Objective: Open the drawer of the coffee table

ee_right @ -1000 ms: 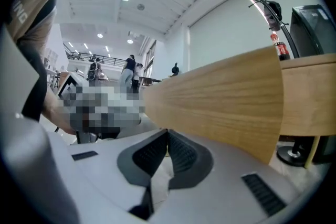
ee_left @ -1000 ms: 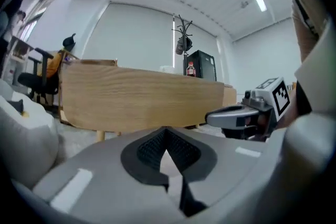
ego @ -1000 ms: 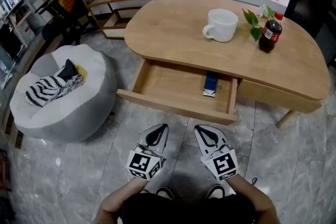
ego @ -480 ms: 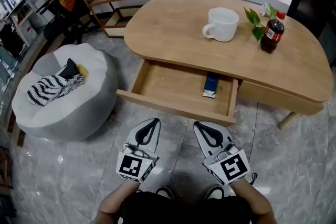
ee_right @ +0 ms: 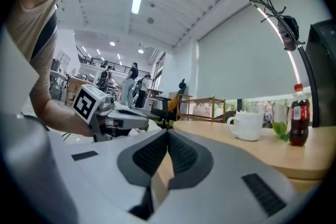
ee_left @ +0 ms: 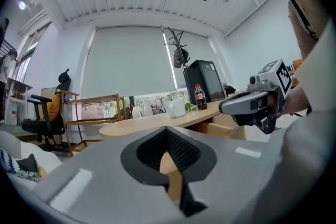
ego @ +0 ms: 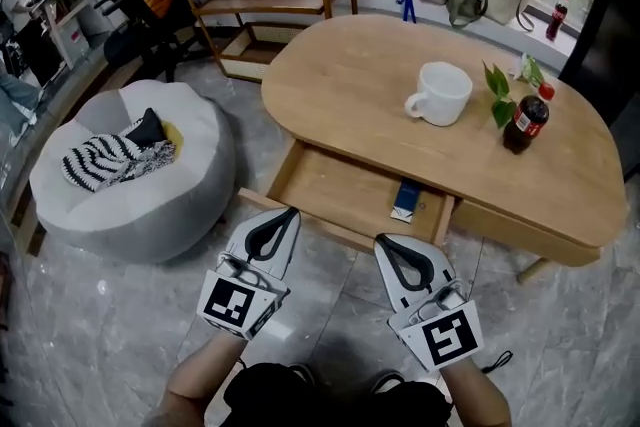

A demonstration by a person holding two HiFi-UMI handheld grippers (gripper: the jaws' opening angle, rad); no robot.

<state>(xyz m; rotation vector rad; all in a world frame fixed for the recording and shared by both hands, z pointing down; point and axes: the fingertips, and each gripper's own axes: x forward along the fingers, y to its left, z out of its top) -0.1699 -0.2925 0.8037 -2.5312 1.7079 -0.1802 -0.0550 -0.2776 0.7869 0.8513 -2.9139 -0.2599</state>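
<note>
Right, coffee table (ego: 380, 65) fills the far side. Its drawer (ego: 330, 190) already stands pulled out toward me, long axis running L-R along the table's front edge, just ahead of both tongs. L gripper (ego: 290, 213) and R gripper (ego: 381, 241) are both closed, nothing btwn jaws, abt equally near the front panel. Red label on bottle (ego: 526, 120) and print on blue box (ego: 405, 201) in drawer: not legible.
</note>
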